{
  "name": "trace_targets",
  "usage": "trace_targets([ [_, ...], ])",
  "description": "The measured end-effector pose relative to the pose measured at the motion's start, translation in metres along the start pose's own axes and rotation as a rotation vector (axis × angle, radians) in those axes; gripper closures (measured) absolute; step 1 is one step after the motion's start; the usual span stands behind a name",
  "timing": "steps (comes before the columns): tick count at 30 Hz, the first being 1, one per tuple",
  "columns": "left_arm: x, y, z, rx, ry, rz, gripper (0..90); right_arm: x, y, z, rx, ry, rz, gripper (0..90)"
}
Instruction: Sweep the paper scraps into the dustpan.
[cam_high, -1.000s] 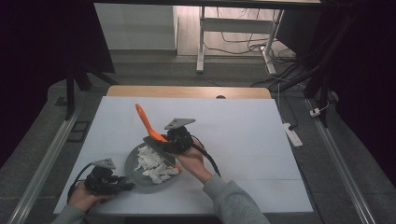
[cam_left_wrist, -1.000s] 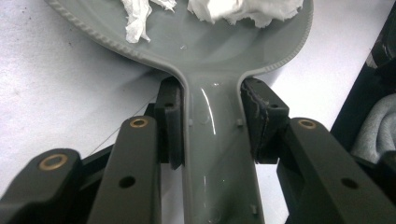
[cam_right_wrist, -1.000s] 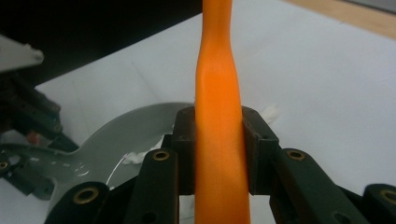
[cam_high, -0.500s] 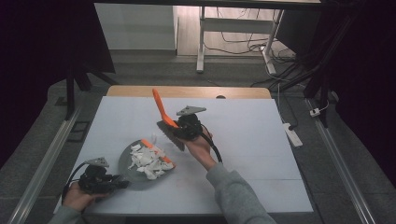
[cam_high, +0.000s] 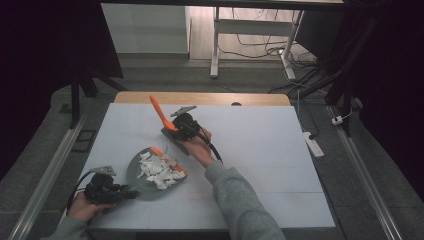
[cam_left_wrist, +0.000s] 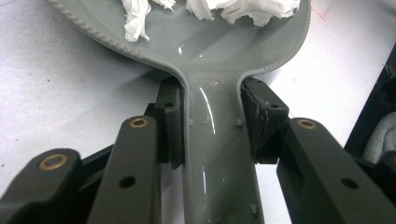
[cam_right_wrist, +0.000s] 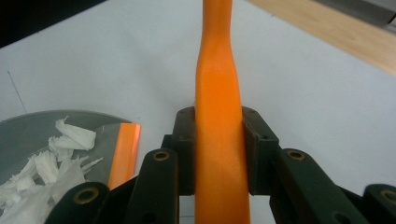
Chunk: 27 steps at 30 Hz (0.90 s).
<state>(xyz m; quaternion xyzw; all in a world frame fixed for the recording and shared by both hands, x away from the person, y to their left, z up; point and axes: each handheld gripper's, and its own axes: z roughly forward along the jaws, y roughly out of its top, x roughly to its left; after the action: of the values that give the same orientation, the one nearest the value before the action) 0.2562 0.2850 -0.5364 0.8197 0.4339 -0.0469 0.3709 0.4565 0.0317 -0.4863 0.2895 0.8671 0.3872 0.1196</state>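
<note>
- High view, bottom left: the left gripper (cam_high: 107, 188) lies low on the white table (cam_high: 260, 150), its jaws clamped on the handle of the grey dustpan (cam_high: 145, 182); the hand behind it is cut off by the frame edge.
- The dustpan sits left of centre, holding a heap of white paper scraps (cam_high: 160, 169), with an orange strip (cam_high: 170, 161) along its far rim.
- Left gripper view: the pads (cam_left_wrist: 170, 123) press both sides of the dustpan's narrow grey handle; the pan's far part runs off the top of the frame.
- Just above the pan, the right gripper (cam_high: 182, 131) is clenched on the orange brush handle (cam_high: 159, 112), which slants toward the upper left; the brush head beneath it is dark and hard to make out.
- Right gripper view: the handle fills the gap between the jaws, its upper end cut off.
- Farther off: a wooden strip (cam_high: 200, 98) at the table's far edge, grey floor, a white desk frame (cam_high: 216, 45), cables (cam_high: 260, 47), and a power strip (cam_high: 313, 144) at the right; the room's sides are black.
</note>
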Motion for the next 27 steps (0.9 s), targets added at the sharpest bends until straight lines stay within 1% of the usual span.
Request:
trace_targets([
  [4,0.001,0.001,0.0,0.0,0.001,0.003,61.6,0.008,0.007,0.012,0.038,0.025,-0.016,70.4],
  [7,0.001,0.002,0.001,0.001,0.005,0.001,61.6,0.019,0.01,0.015,0.065,0.047,-0.04,70.4],
  [9,0.0,0.002,0.001,0.003,0.009,0.004,61.6,0.03,0.009,0.013,0.075,0.08,-0.062,70.4],
  [11,-0.001,0.003,0.001,0.004,0.013,0.004,61.6,0.04,0.006,0.01,0.072,0.115,-0.068,70.4],
  [12,-0.001,0.003,0.001,0.004,0.018,0.002,61.6,0.046,0.003,0.006,0.065,0.114,-0.091,70.4],
  [13,-0.002,0.003,0.001,0.004,0.019,0.001,61.6,0.053,0.001,0.0,0.049,0.13,-0.099,70.4],
  [14,-0.002,0.003,0.002,0.005,0.021,0.003,61.6,0.055,-0.001,-0.003,0.038,0.157,-0.09,70.4],
  [15,-0.003,0.004,0.002,0.004,0.022,0.001,61.6,0.059,-0.003,-0.011,0.022,0.207,-0.07,70.4],
  [16,-0.003,0.004,0.003,0.007,0.023,0.004,61.6,0.061,-0.004,-0.015,0.01,0.229,-0.065,70.4],
  [18,-0.006,0.006,0.005,0.007,0.02,0.006,61.6,0.067,-0.005,-0.029,-0.026,0.234,-0.106,70.4],
  [19,-0.007,0.006,0.005,0.013,0.018,0.014,61.6,0.067,-0.005,-0.036,-0.052,0.236,-0.118,70.3],
  [21,-0.009,0.007,0.007,0.011,0.015,0.015,61.6,0.061,-0.003,-0.051,-0.108,0.224,-0.099,70.3],
  [22,-0.01,0.007,0.007,0.015,0.015,0.022,61.6,0.057,-0.002,-0.056,-0.127,0.214,-0.091,70.3],
  [23,-0.01,0.007,0.007,0.019,0.014,0.028,61.7,0.049,-0.001,-0.063,-0.151,0.19,-0.074,70.3],
  [27,-0.01,0.007,0.007,0.017,0.012,0.025,61.6,0.024,-0.002,-0.08,-0.202,0.115,-0.033,70.3],
])
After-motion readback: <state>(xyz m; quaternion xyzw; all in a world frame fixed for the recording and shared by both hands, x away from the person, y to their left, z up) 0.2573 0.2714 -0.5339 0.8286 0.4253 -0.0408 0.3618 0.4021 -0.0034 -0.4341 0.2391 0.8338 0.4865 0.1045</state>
